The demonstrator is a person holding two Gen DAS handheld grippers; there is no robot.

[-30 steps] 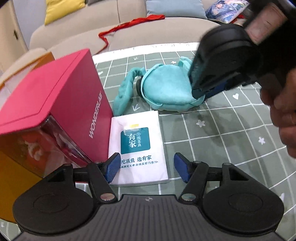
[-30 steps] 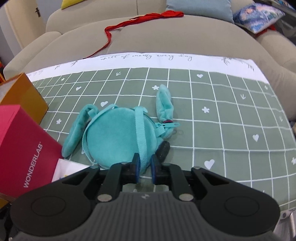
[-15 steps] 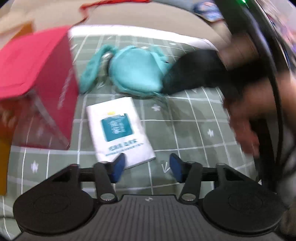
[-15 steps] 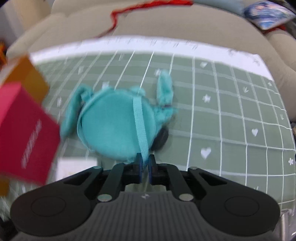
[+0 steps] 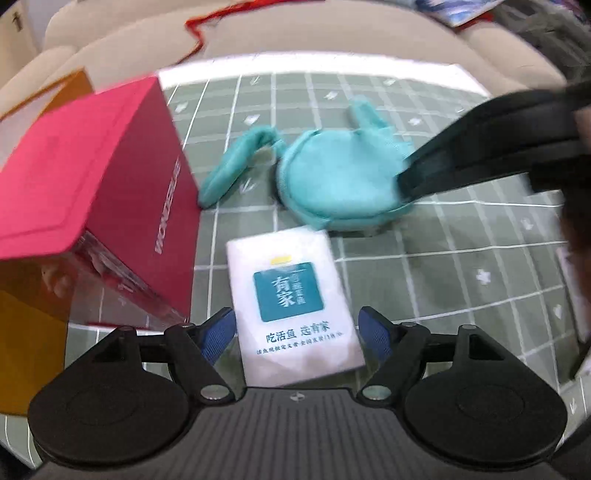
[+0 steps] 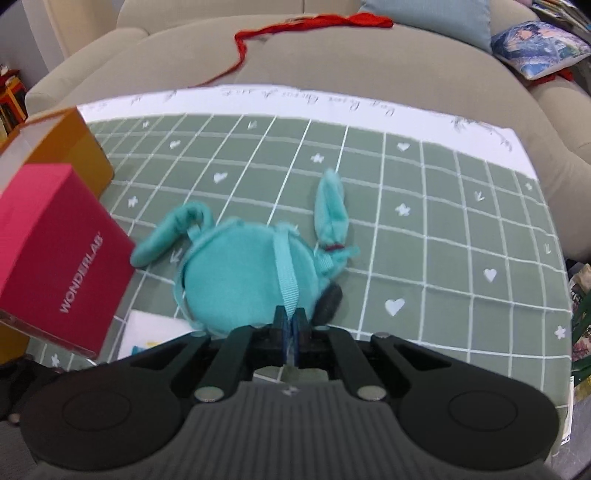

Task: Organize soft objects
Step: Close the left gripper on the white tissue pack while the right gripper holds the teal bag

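Note:
A teal plush pouch (image 6: pixel 243 280) with two long ears lies on the green grid cloth (image 6: pixel 443 229). It also shows in the left wrist view (image 5: pixel 340 181). My right gripper (image 6: pixel 291 326) is shut on the pouch's teal strap (image 6: pixel 286 273) at its near edge; in the left wrist view it shows as a black shape (image 5: pixel 480 147) against the pouch's right side. My left gripper (image 5: pixel 297 334) is open and empty, its fingers on either side of a white tissue pack (image 5: pixel 291 302) with a teal label.
A red WONDERLAB box (image 5: pixel 92 206) stands left of the tissue pack, with an orange box (image 6: pixel 62 147) behind it. A beige sofa (image 6: pixel 332 62) with a red ribbon (image 6: pixel 295 26) and cushions lies beyond the table's far edge.
My right gripper has closed fully on the pouch's strap. My left gripper swung about and now has the tissue pack between its open fingers, which stand wider apart.

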